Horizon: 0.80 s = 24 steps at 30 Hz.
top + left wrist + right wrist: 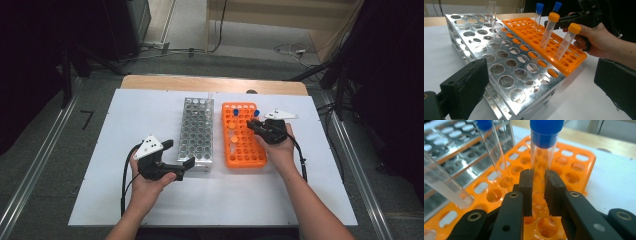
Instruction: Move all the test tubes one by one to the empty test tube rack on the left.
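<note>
The right gripper (539,185) had its fingers (526,187) clamped on a clear plastic tube with a blue screw cap (544,152), which stood upright in the orange plastic tube rack (243,145) on the white bench (300,190). The left gripper (175,155) rested beside the silver perforated metal rack (197,132), its fingers spread wide and empty. No readable writing or labels showed on the tubes or racks.
</note>
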Each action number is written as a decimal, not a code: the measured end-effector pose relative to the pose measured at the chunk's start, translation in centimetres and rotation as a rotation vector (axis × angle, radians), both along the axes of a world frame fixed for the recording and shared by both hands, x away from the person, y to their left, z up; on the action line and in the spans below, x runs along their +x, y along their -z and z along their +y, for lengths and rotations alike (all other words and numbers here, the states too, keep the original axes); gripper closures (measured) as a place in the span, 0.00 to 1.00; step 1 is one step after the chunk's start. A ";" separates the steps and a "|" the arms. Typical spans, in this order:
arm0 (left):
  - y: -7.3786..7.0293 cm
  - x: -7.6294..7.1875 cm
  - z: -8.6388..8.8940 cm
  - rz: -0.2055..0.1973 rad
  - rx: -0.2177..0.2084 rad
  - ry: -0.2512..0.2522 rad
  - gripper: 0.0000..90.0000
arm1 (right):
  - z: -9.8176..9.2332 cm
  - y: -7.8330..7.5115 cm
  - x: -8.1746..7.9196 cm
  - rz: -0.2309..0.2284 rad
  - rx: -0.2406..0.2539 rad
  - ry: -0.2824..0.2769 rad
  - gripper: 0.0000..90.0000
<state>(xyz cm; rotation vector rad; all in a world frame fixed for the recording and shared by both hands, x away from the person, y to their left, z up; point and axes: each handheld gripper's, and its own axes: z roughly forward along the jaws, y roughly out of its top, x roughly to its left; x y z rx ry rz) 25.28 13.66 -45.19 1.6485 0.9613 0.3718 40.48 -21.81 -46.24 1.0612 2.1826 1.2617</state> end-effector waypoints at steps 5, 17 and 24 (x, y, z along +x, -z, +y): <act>0.0 0.0 -0.1 -0.002 0.003 0.005 0.00 | -0.7 -1.6 -1.1 -0.023 0.044 -0.017 0.83; 0.0 -0.1 -0.5 -0.002 0.005 0.019 0.00 | -1.7 -2.6 -6.0 -0.016 0.065 -0.103 0.83; 0.0 -0.2 -0.9 -0.004 0.011 0.028 0.00 | -2.1 -2.5 -8.6 -0.001 0.093 -0.149 0.83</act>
